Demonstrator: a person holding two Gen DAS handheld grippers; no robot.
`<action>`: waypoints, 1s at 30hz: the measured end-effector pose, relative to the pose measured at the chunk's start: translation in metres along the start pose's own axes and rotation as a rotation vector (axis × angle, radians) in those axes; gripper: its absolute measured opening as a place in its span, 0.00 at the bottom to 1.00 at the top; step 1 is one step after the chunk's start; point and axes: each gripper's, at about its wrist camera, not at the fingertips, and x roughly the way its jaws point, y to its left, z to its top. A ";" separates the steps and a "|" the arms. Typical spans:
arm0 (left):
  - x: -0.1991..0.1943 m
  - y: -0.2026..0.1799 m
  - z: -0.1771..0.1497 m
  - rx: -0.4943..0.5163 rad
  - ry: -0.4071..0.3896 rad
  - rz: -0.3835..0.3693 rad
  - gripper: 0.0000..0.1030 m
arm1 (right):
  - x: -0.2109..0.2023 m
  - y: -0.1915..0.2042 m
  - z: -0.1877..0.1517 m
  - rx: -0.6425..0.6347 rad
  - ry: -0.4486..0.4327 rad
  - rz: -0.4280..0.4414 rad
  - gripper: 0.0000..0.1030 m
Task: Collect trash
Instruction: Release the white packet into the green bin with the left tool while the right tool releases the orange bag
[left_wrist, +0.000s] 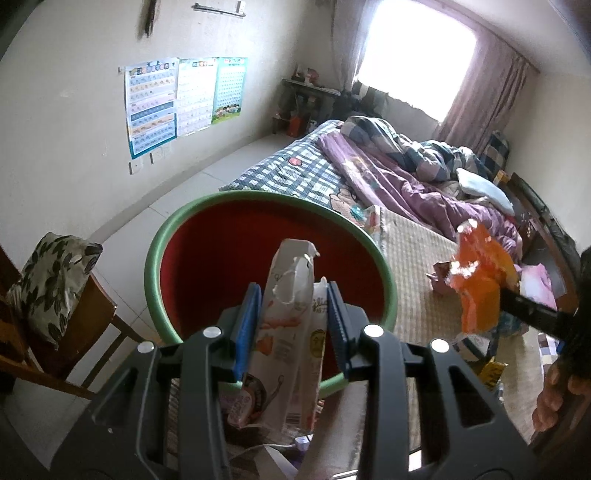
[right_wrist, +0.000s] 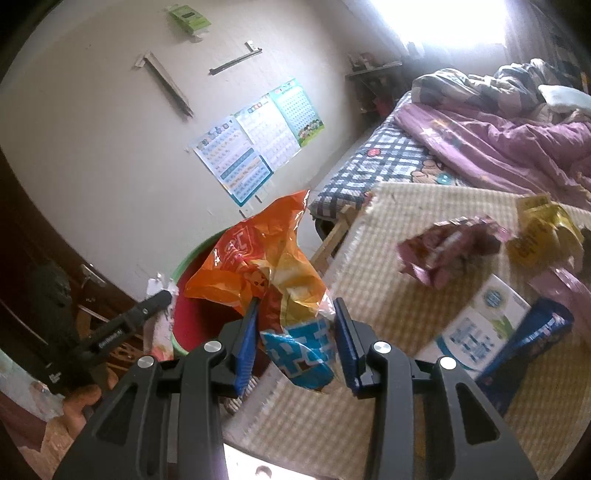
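Observation:
My left gripper (left_wrist: 291, 291) is shut on a crumpled white milk carton (left_wrist: 288, 332), held over the red basin with a green rim (left_wrist: 155, 258). My right gripper (right_wrist: 295, 314) is shut on an orange and blue snack bag (right_wrist: 269, 266); the same snack bag (left_wrist: 480, 280) shows at the right of the left wrist view. The basin (right_wrist: 184, 262) lies behind the bag at the left, with the left gripper (right_wrist: 162, 295) and its milk carton (right_wrist: 162, 325) above it.
On the woven mat (right_wrist: 388, 314) lie a purple wrapper (right_wrist: 450, 251), a yellow packet (right_wrist: 539, 232), a white and blue carton (right_wrist: 480, 328) and a dark blue pack (right_wrist: 535, 336). A wooden chair with a leaf-print cushion (left_wrist: 51, 284) stands left. A bed with a purple quilt (left_wrist: 388, 173) fills the back.

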 end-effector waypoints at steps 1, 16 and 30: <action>0.003 0.001 0.001 0.008 0.005 -0.004 0.34 | 0.004 0.004 0.003 -0.007 0.001 0.000 0.37; 0.028 0.020 0.005 0.022 0.056 0.022 0.34 | 0.072 0.055 0.021 -0.071 0.080 0.000 0.37; 0.039 0.028 0.006 0.026 0.083 0.013 0.34 | 0.089 0.069 0.017 -0.100 0.113 -0.014 0.37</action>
